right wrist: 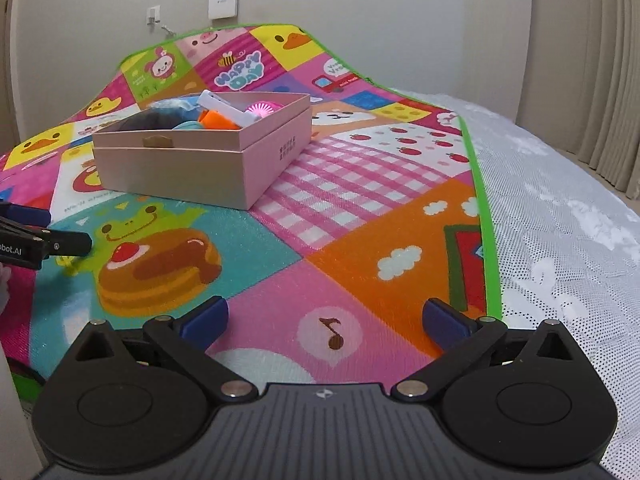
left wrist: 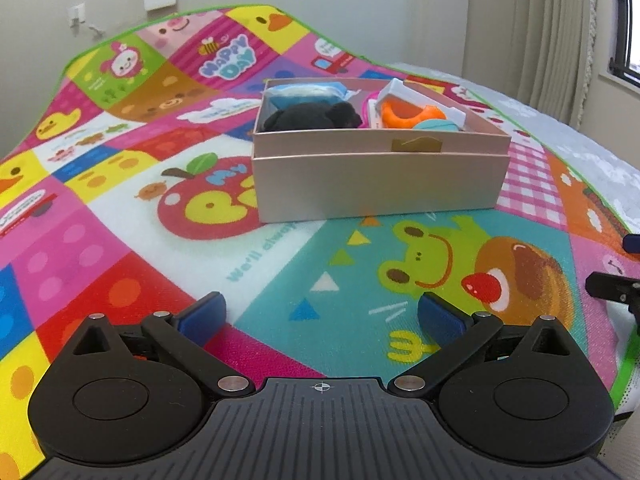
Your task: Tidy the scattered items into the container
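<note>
spread left claw (left wrist: 320, 316), then pink box (left wrist: 376, 184) with black plush (left wrist: 312, 117), orange toy (left wrist: 408, 114)

1. Left gripper (left wrist: 320, 312) — its two blue-padded fingers (left wrist: 202, 314) are spread wide apart with nothing between them, seen low in its own wrist view.
2. Both black linkage arms of the left gripper are splayed outward from the ribbed body, evenly on either side.
3. Right gripper (right wrist: 326, 318) — jaws likewise spread wide, blue pads (right wrist: 446, 322) well apart, nothing clamped.
4. The two grippers sit side by side: a black finger tip of the right one shows at the right edge of the left wrist view, and part of the left one shows at the left edge of the right wrist view.
</note>
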`<state>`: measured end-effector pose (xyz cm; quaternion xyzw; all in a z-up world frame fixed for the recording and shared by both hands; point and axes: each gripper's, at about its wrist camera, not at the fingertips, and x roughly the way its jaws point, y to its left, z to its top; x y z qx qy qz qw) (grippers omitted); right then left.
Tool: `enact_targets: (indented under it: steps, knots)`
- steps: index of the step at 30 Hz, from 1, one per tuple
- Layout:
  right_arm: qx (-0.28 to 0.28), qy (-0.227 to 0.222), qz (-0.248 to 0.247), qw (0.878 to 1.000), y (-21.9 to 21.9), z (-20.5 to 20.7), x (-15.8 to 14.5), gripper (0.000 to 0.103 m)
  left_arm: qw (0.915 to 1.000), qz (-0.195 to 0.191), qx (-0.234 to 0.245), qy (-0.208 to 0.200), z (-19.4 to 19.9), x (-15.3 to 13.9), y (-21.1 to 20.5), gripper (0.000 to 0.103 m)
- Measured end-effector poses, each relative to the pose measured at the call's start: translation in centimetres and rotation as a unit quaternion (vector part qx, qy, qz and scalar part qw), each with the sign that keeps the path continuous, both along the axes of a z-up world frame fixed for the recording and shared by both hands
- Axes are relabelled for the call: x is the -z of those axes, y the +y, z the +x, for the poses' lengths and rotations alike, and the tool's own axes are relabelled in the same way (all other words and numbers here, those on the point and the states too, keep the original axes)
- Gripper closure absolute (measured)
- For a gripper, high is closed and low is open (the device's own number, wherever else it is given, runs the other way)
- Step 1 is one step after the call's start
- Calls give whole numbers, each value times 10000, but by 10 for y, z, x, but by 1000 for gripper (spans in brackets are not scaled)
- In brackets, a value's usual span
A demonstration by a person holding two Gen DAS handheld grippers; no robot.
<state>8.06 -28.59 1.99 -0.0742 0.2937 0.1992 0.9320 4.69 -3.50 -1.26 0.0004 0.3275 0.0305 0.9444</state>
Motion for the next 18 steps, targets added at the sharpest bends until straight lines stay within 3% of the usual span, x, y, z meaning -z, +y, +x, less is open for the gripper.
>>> enact_targets:
  steps: [18]
  knots:
    - [-12, 26, 112, 9999, -4, 1, 1, 0, 10000, -93, -2, -15, -1, 1, 3, 0]
